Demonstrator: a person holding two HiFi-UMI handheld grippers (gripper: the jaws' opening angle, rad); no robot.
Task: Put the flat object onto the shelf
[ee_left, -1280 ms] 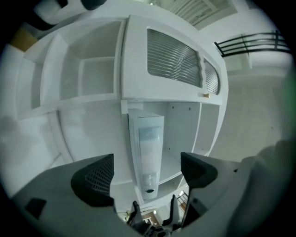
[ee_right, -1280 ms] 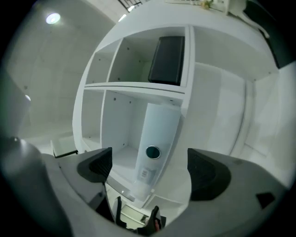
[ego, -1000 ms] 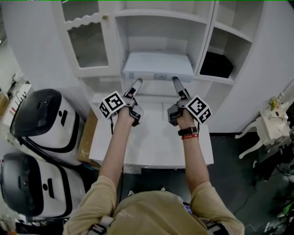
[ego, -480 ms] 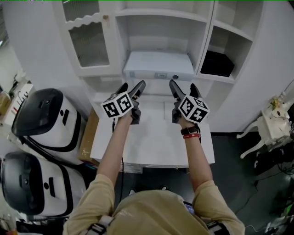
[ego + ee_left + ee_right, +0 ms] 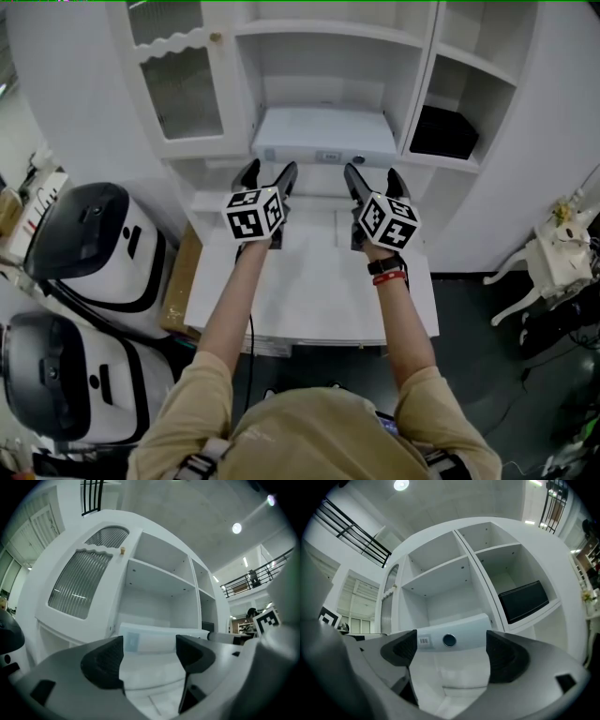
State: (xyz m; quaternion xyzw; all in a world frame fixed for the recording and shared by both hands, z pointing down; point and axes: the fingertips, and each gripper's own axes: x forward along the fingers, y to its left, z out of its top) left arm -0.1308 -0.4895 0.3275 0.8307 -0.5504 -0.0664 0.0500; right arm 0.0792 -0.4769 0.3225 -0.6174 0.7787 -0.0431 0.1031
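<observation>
The flat object (image 5: 323,134) is a wide white slab with a small label and a round button on its front edge. It lies on the lowest middle shelf (image 5: 281,155), and its front sticks out. My left gripper (image 5: 267,175) hangs just before its left front corner, my right gripper (image 5: 373,178) before the right corner; neither touches it. The jaws of both are closing with nothing between them. The slab (image 5: 154,639) shows beyond the left gripper (image 5: 150,660), and the slab (image 5: 459,637) likewise beyond the right gripper (image 5: 450,656).
A black box (image 5: 443,131) sits in the right-hand compartment. A ribbed glass cabinet door (image 5: 178,89) is at the left. Under the grippers lies a white table (image 5: 309,291). Two white and black machines (image 5: 89,244) stand on the floor at left, a white chair (image 5: 553,253) at right.
Both grippers have rolled so that each now shows both fingers, and they have drawn back a little from the slab's front edge. The slab has not moved.
</observation>
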